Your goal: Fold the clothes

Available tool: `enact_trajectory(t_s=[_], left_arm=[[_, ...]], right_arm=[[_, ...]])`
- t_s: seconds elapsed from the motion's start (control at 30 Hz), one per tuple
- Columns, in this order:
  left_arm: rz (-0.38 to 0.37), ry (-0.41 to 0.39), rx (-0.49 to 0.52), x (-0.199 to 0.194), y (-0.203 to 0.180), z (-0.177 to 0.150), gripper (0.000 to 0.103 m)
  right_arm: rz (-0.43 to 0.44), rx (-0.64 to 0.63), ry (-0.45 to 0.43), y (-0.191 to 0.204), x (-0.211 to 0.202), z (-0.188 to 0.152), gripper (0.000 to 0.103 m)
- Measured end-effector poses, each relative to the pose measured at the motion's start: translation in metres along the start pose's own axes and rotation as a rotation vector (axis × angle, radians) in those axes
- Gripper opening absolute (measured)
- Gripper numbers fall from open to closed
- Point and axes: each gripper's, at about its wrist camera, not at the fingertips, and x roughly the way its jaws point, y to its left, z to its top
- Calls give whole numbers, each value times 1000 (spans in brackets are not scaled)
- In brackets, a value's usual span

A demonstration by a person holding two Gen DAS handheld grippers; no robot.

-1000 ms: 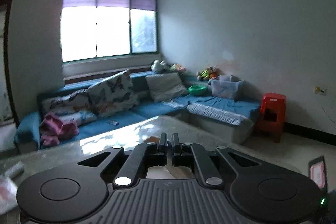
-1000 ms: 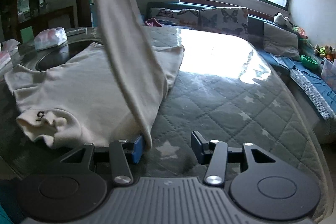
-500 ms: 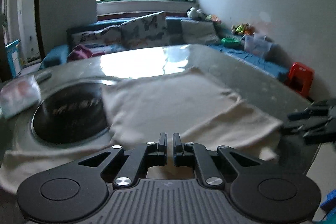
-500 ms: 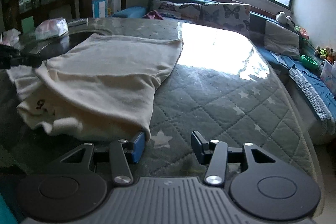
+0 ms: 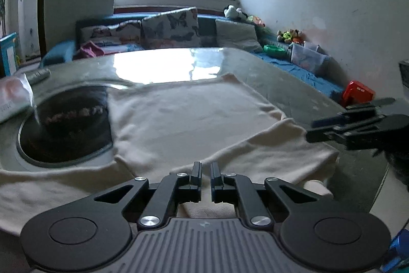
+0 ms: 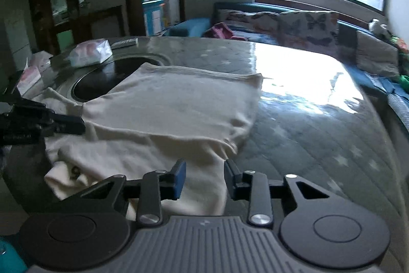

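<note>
A cream garment lies on the quilted table, one half folded over the other; it also shows in the right wrist view. My left gripper hovers just above the garment's near edge, its jaws nearly together with a narrow gap and nothing between them. It also shows at the left of the right wrist view. My right gripper is open and empty over the garment's near corner. It also appears at the right of the left wrist view.
A round dark inset sits in the table under the garment's left side. A tissue pack and a remote lie at the table's far side. A sofa with cushions stands behind the table. A red stool stands at the right.
The lifted half of the garment has been laid down over the other half and let go. My left gripper dropped from high up to just above the table. My right gripper shifted left over the garment's corner.
</note>
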Motion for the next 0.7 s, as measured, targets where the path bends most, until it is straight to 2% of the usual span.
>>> enact_trajectory(t_s=[0.13,0.27,0.53,0.7], left_arm=[[11,16,-3,8,4,0,7],[33,24,-28,10,13,-2,7],[43,16,-62,12,21,-5,7],[88,-5,-106,-5,32,-8,9]], right_arm=[[4,-1,11,-2,25,7,30],[-11,-8,14,-5,32,6,29],[-21,-39,15,-1,34,9,32],[-33,-67,13,6,32,13,32]])
